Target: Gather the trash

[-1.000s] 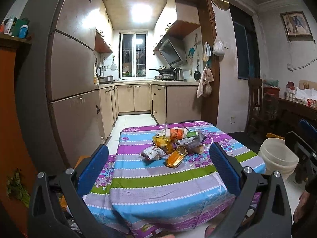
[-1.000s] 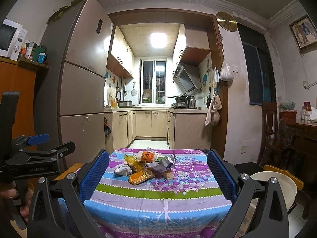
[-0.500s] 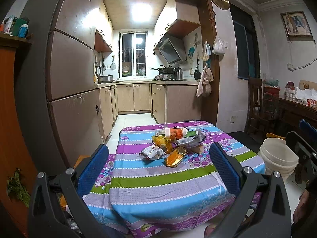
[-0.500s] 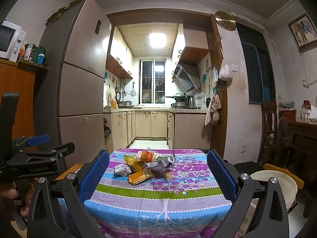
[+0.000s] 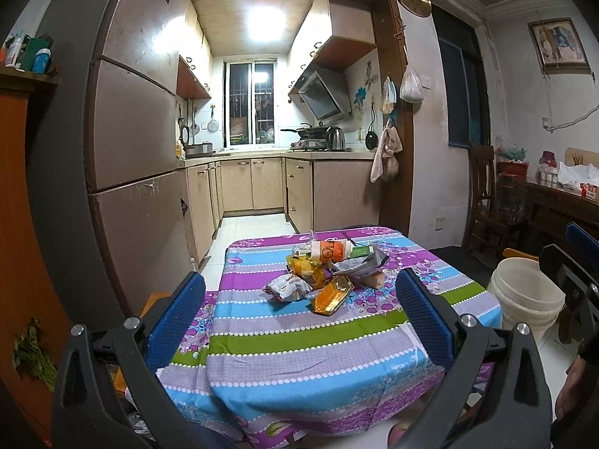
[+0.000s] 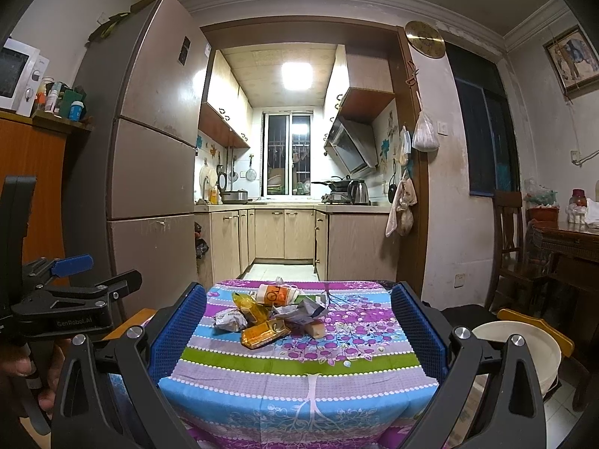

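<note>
I am keeping both my left gripper (image 5: 299, 314) and right gripper (image 6: 297, 323) wide apart, holding nothing; nothing has moved. Crinkly shiny trash (image 5: 325, 275) is sitting mid-way on the stripy table (image 5: 299, 351), near the round white bucket (image 5: 526, 295)

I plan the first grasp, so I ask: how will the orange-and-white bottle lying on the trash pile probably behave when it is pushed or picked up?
The orange-and-white bottle lies on its side atop the wrappers, so a push would probably roll it off. It looks like rigid plastic, likely keeping its shape between the pads. Whether it is full cannot be told.
</note>
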The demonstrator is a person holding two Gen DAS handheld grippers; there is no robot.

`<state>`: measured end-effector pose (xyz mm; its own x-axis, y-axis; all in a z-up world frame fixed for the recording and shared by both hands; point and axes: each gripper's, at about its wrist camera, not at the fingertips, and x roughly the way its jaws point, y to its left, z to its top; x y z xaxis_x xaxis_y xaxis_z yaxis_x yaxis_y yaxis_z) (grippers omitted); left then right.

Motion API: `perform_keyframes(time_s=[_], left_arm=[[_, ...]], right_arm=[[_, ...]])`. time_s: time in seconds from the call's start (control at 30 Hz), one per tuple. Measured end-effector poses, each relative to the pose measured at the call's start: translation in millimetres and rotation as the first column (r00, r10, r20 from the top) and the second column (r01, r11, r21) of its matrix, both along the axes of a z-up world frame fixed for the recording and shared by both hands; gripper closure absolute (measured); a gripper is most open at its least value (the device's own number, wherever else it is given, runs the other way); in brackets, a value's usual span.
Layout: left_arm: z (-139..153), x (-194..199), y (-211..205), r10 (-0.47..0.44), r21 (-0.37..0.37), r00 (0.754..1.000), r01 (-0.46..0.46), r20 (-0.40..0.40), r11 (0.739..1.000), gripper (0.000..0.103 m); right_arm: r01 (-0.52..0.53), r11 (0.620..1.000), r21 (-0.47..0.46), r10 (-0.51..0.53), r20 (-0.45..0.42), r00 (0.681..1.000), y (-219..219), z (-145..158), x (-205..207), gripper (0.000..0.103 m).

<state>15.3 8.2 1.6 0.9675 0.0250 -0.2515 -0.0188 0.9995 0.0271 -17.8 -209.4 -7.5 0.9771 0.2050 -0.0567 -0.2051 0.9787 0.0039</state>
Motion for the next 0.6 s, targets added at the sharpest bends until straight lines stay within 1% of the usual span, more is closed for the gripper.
perform_keyframes(time_s=[0.47, 0.53, 0.6], left_arm=[[-1.6, 1.1, 0.7, 0.0, 0.006, 1.0, 0.0, -0.01, 1.0, 0.005], [-2.7, 3.9, 1.4, -0.01, 0.01, 1.0, 0.01, -0.016, 1.0, 0.005], [-4.0, 14.0, 5.5, -0.048, 0.015, 0.998, 0.049, -0.036, 0.999, 0.005]], right_arm=[[0.001, 1.0, 0.002, -0.001, -0.007, 1.0, 0.0, -1.6, 1.1, 0.005], [-0.006, 1.0, 0.005, 0.007, -0.019, 1.0, 0.8, -2.6, 4.8, 0.005], [-0.026, 1.0, 0.014, 0.027, -0.044, 0.999, 0.6, -4.9, 11.8, 0.005]])
